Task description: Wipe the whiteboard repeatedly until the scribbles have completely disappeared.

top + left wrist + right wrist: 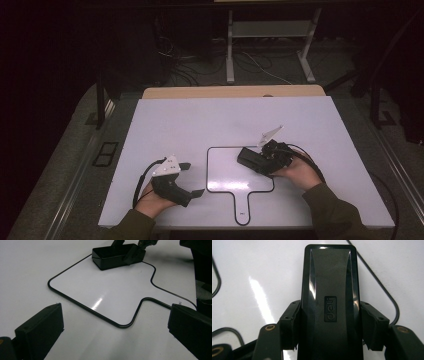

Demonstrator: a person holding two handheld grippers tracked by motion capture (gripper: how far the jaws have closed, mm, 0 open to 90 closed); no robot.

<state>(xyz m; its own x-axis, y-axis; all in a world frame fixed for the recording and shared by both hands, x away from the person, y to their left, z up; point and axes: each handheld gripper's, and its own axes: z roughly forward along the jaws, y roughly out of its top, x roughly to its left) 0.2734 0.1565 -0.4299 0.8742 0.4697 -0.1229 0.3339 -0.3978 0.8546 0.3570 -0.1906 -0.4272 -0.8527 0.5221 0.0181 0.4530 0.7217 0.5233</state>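
A small white board (225, 177) with a black rim and a short handle lies flat on the table. A black block-shaped eraser (248, 157) rests on the board's far right corner. My right gripper (257, 161) is shut on it. In the right gripper view both pads (290, 320) press the long sides of the eraser (329, 290), which bears a small embossed label. My left gripper (192, 179) sits to the left of the board, open and with nothing in it. In the left gripper view its jaws stand wide apart, facing the board (105, 290) and the eraser (112, 257).
The white table top (165, 125) has a wooden strip (230, 92) along its far edge. Beyond it the dark floor holds cables and a metal desk frame (231, 50). A black cable (142, 177) trails from the left gripper.
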